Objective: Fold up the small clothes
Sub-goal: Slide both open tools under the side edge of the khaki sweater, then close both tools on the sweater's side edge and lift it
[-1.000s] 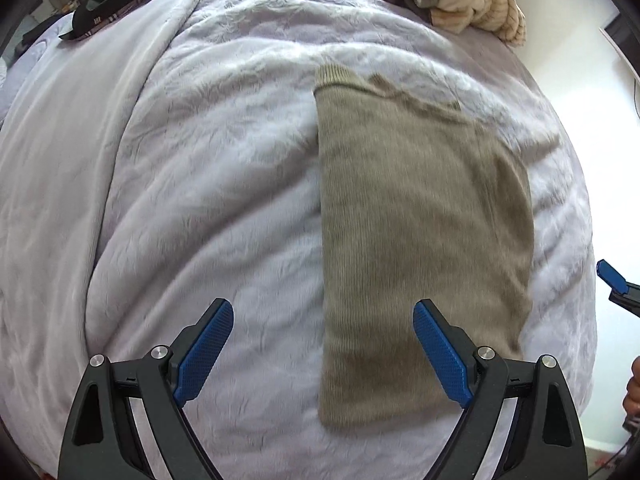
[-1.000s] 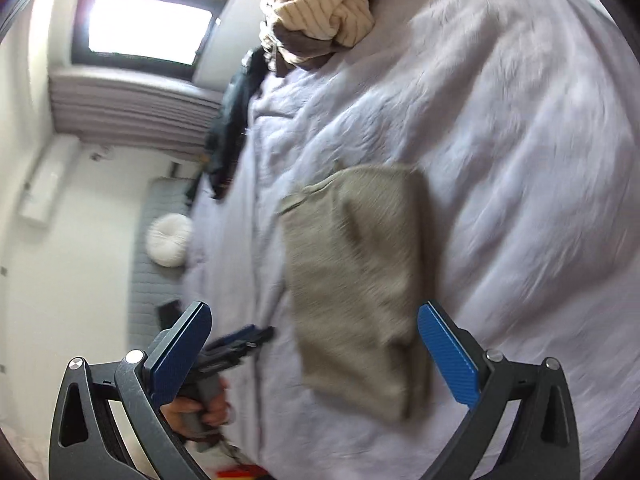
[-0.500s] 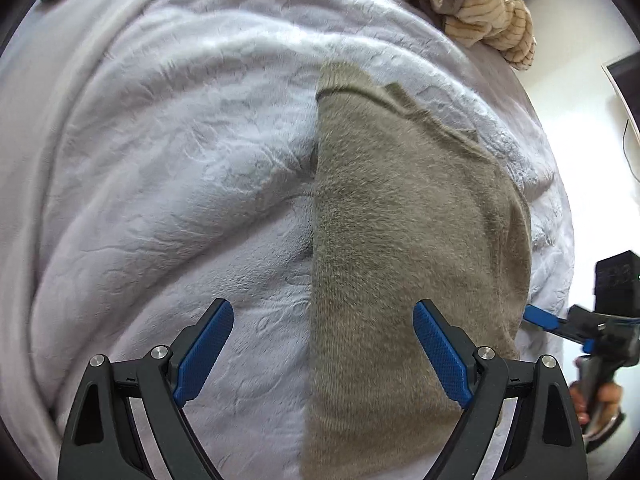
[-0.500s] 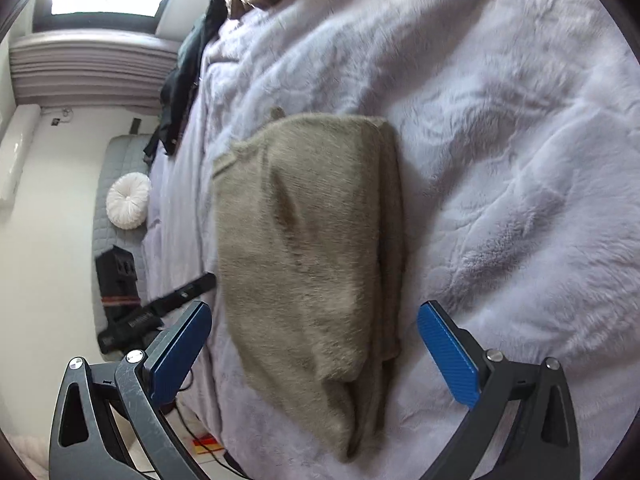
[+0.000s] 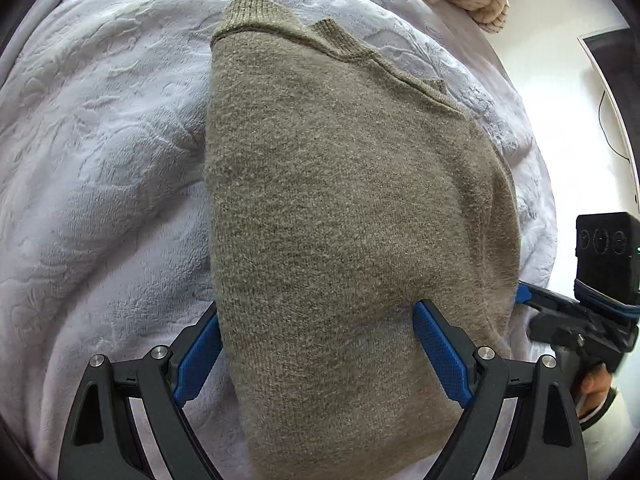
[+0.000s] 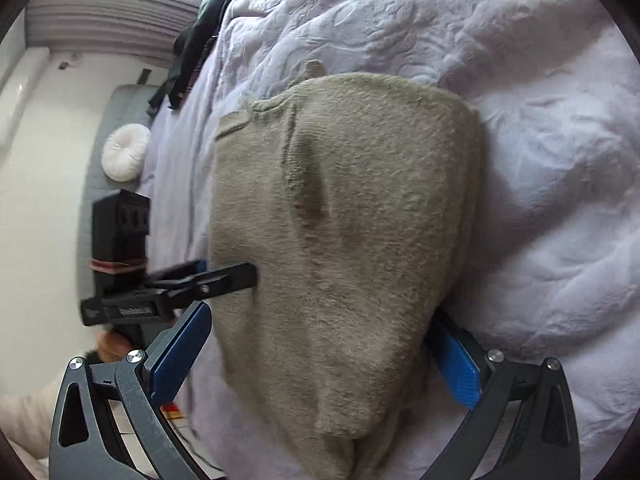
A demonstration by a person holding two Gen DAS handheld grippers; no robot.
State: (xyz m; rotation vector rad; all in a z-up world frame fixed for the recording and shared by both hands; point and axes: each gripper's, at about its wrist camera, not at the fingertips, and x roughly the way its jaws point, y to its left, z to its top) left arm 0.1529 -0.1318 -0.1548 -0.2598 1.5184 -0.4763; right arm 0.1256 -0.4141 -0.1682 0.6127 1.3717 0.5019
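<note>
No legible text; small white print on left gripper (image 6: 224,280) body, blurred.

A bed with a pale lilac quilted cover (image 5: 100,184) fills most of both views. In the right wrist view, a white wall (image 6: 44,184) stands at 9 o'clock, with a grey pleated blind (image 6: 108,20) at 11 o'clock under a bright strip of window. Below it a grey padded seat (image 6: 128,98) carries a round white cushion (image 6: 126,152). In the left wrist view, a thin dark cable (image 5: 610,124) crosses the white surface at 3 o'clock
</note>
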